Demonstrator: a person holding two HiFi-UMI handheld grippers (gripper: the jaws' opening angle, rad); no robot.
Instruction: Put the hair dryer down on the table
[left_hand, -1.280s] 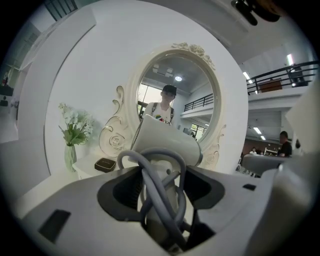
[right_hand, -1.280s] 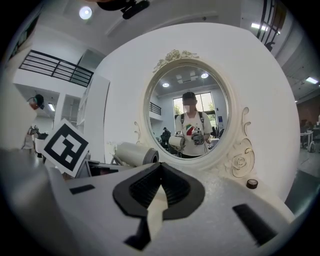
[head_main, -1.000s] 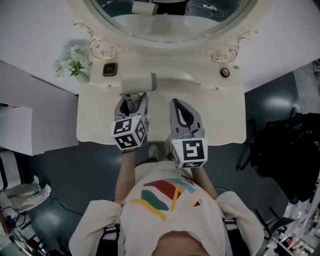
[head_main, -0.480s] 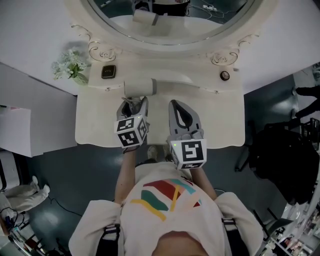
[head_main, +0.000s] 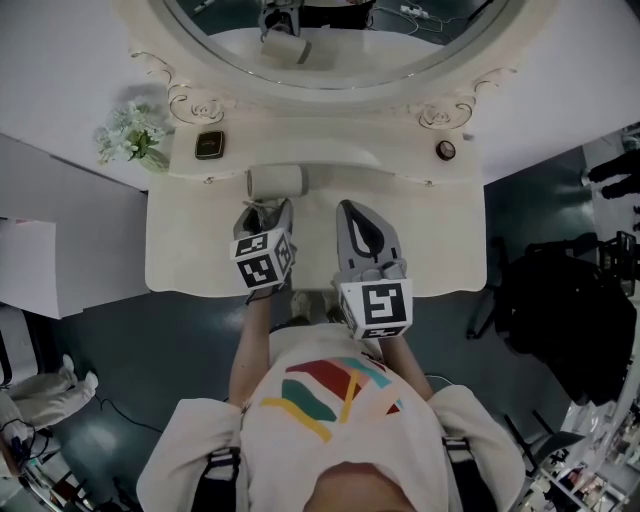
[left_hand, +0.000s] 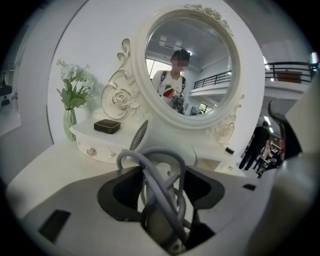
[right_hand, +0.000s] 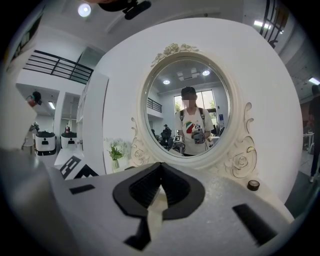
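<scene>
The white hair dryer (head_main: 277, 182) lies crosswise over the cream dressing table (head_main: 440, 240), just ahead of my left gripper (head_main: 266, 222). That gripper is shut on the dryer's handle (left_hand: 159, 220), with the grey cord (left_hand: 150, 162) looped around it between the jaws. The dryer's rear grille (left_hand: 140, 136) faces left, in front of the raised shelf. Whether the dryer touches the tabletop I cannot tell. My right gripper (head_main: 366, 235) hovers over the table beside the left one, shut with nothing in it; its tips (right_hand: 160, 172) meet.
An oval mirror (head_main: 330, 40) rises behind a raised shelf. On the shelf are a vase of flowers (head_main: 128, 135), a small black box (head_main: 209, 145) and a small round jar (head_main: 445, 150). A dark chair (head_main: 560, 300) stands on the floor at the right.
The left gripper and the dryer have drawn back a little from the shelf toward the person. The grip holds. The right gripper has stayed put.
</scene>
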